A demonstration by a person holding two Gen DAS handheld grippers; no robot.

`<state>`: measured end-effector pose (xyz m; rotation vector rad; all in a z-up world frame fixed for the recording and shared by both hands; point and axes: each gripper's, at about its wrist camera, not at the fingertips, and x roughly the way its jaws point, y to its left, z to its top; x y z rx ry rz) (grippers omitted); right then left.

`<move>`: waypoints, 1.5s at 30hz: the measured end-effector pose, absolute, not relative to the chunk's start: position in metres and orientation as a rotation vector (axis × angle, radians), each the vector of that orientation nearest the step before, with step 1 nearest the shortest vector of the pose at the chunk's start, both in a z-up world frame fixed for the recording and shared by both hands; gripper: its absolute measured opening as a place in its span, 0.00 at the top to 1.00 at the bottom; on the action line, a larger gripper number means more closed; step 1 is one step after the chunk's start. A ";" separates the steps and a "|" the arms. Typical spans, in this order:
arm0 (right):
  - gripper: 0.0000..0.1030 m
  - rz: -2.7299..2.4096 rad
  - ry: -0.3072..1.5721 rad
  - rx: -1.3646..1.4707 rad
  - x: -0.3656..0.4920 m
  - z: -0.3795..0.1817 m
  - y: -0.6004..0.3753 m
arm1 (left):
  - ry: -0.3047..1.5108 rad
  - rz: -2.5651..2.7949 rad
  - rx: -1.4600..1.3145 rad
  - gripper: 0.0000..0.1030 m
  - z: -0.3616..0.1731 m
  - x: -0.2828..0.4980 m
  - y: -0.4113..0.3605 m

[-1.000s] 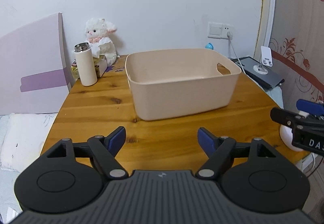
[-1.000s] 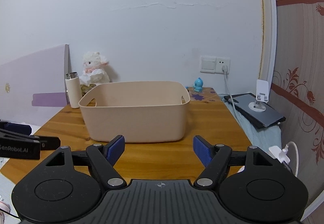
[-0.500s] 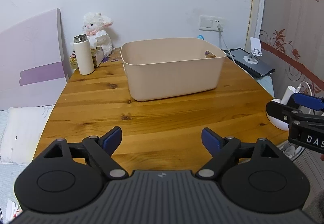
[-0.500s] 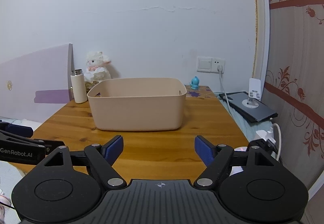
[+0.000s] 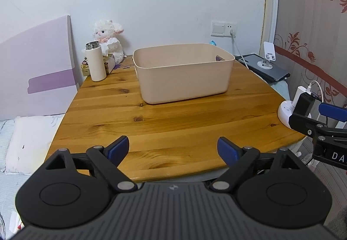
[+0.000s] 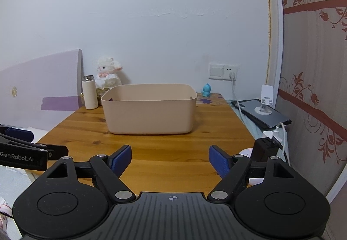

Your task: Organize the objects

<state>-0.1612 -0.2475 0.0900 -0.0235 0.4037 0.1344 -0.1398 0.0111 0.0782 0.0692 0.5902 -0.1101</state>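
A beige plastic bin (image 5: 184,79) stands on the wooden table (image 5: 173,123), toward the back; it also shows in the right wrist view (image 6: 149,110). Its inside looks empty from here. My left gripper (image 5: 172,150) is open and empty over the table's near edge. My right gripper (image 6: 170,160) is open and empty, also at the near edge, to the right of the left one. Each gripper shows at the side of the other's view.
A white bottle (image 5: 96,62), a plush lamb (image 5: 108,42) and a tissue box stand at the back left. A small blue figure (image 6: 206,90) stands at the back right. A dark tablet with a phone stand (image 6: 263,111) and a white power strip (image 5: 288,112) lie right of the table.
Both grippers have pulled back from the bin toward the table's near edge. The bin looks smaller and farther. Both stay open and empty.
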 end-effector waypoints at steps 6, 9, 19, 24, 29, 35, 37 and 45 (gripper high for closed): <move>0.22 0.111 0.407 -0.017 -0.173 0.088 -0.254 | 0.590 -0.119 0.068 0.13 0.079 -0.151 0.009; 0.22 0.097 0.410 -0.018 -0.177 0.087 -0.258 | 0.578 -0.123 0.078 0.13 0.079 -0.156 0.006; 0.22 0.085 0.412 -0.009 -0.188 0.085 -0.264 | 0.578 -0.139 0.071 0.13 0.079 -0.161 0.005; 0.22 0.094 0.422 -0.015 -0.190 0.083 -0.262 | 0.585 -0.142 0.076 0.13 0.076 -0.162 0.004; 0.22 0.100 0.428 -0.013 -0.191 0.082 -0.261 | 0.592 -0.138 0.076 0.13 0.074 -0.163 0.002; 0.22 0.097 0.420 -0.012 -0.191 0.082 -0.258 | 0.587 -0.134 0.075 0.13 0.074 -0.165 0.003; 0.22 0.097 0.420 -0.011 -0.191 0.083 -0.258 | 0.586 -0.133 0.075 0.13 0.075 -0.165 0.003; 0.22 0.099 0.427 -0.002 -0.189 0.082 -0.259 | 0.590 -0.134 0.075 0.13 0.075 -0.164 0.004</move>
